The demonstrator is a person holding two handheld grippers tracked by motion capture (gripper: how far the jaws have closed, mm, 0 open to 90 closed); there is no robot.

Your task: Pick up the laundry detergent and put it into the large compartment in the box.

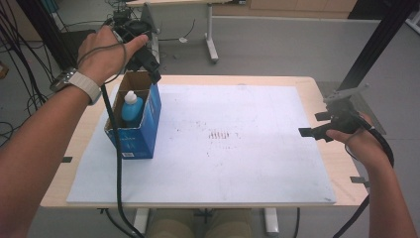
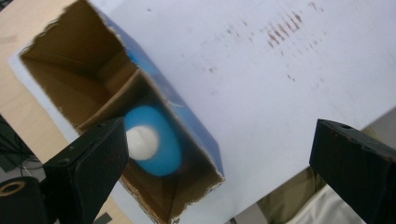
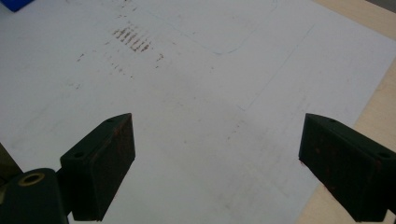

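Observation:
An open-topped blue cardboard box [image 1: 147, 130] stands upright on the left part of the white mat [image 1: 237, 163]. Inside it a blue bottle with a white cap [image 1: 131, 107] stands upright. My left gripper [image 1: 151, 69] hangs above the box's far rim, pointing down. In the left gripper view its jaws [image 2: 219, 140] are wide apart, with the box [image 2: 79, 70] and the bottle [image 2: 159, 147] below them and nothing gripped. My right gripper [image 1: 313, 124] hovers over the mat's right edge; its jaws [image 3: 217, 128] stand open and hold nothing.
The white mat [image 3: 187, 93] covers most of a wooden table [image 1: 324, 87] and bears faint brown marks [image 1: 219, 134] at its middle. A black cable [image 1: 118, 163] trails from the left gripper past the box. Table legs and cables stand on the floor beyond.

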